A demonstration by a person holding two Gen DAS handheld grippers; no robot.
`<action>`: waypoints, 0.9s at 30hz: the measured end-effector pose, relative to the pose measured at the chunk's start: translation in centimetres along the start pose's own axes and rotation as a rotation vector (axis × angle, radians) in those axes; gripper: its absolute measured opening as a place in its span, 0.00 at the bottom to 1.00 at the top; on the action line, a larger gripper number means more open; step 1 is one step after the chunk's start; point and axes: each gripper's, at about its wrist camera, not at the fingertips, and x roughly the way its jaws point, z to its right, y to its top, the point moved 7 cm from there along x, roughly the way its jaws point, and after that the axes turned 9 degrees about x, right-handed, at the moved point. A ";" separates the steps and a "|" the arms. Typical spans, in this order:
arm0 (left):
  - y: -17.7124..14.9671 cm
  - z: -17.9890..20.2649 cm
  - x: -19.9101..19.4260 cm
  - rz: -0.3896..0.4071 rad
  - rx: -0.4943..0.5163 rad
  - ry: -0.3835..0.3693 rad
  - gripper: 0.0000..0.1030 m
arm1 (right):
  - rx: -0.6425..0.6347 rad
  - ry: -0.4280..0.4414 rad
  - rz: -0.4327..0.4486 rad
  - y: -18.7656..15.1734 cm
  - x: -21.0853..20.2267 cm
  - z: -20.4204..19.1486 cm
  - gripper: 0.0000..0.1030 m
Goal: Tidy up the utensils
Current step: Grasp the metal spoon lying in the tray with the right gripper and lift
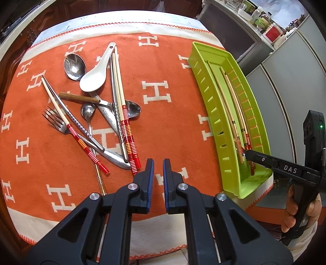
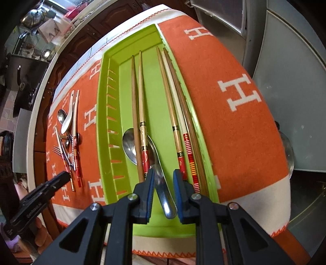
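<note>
Right gripper (image 2: 164, 177) jaws apart over near end of green tray (image 2: 106, 114), straddling handle of steel spoon (image 2: 130, 147), no pad contact visible. Spoon lies in tray under chopsticks (image 2: 142, 114). Left gripper (image 1: 158, 169) jaws apart, empty, above orange cloth (image 1: 163, 122). Utensil pile (image 1: 95, 106) on cloth, left of tray.

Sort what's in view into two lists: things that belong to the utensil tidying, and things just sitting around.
Part of the job:
green tray
metal spoon and chopsticks in the tray
utensil pile on the cloth
white soup spoon
fork
right gripper, open over the spoon handle
left gripper, open

Just lying about:
orange cloth
bottles and jars on the cabinet
</note>
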 end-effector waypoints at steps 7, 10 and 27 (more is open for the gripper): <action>0.0 -0.4 -0.1 0.003 -0.005 0.002 0.05 | -0.029 -0.007 0.070 0.1 -1.4 -0.3 0.05; 0.0 -0.4 0.0 0.001 -0.009 -0.002 0.05 | -0.112 -0.096 0.148 -0.1 -2.2 -1.4 0.03; -0.5 -0.1 -0.6 0.009 -0.005 -0.012 0.05 | -0.308 -0.321 0.314 -2.7 -3.9 -2.7 0.03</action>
